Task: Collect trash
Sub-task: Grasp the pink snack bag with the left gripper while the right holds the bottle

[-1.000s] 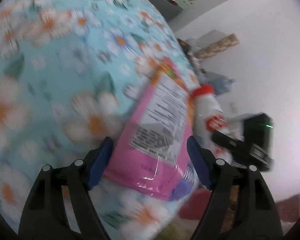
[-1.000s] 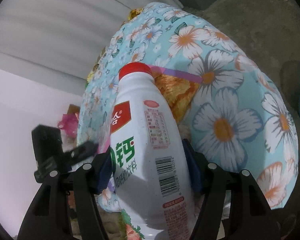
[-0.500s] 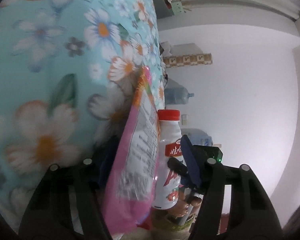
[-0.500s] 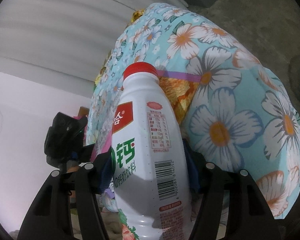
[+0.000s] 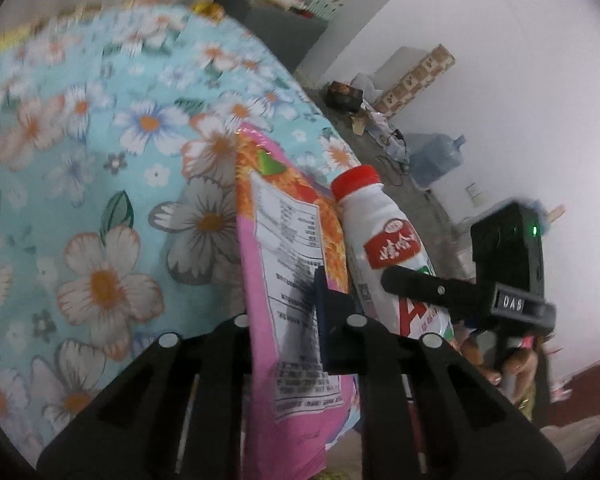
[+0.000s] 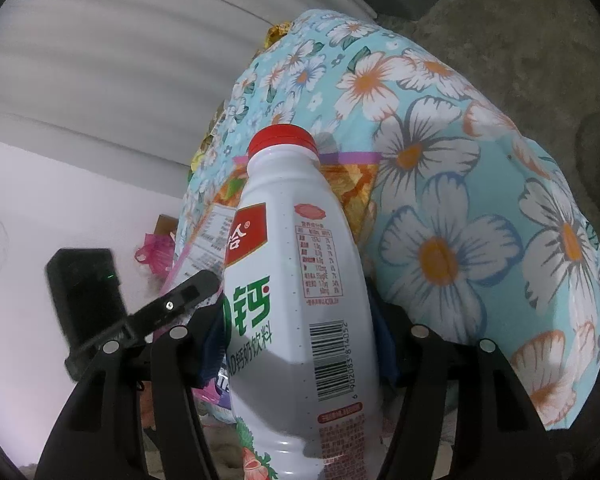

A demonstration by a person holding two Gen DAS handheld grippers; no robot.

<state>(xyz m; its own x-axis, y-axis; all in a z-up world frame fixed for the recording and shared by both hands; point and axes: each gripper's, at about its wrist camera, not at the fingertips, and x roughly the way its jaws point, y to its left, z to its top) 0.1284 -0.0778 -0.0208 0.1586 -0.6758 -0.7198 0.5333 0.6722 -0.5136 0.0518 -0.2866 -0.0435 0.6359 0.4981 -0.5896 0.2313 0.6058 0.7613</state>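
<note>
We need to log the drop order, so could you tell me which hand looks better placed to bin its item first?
Neither, plainly: left gripper grips the snack packet, right gripper the bottle; no bin shows.

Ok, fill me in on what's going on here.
A person is collecting trash with a handheld gripper in each hand. The left gripper is clamped on a pink snack bag, and the right gripper is clamped on a white drink bottle with a red cap. Both items are held close together, off the floral tablecloth beside them.
</note>
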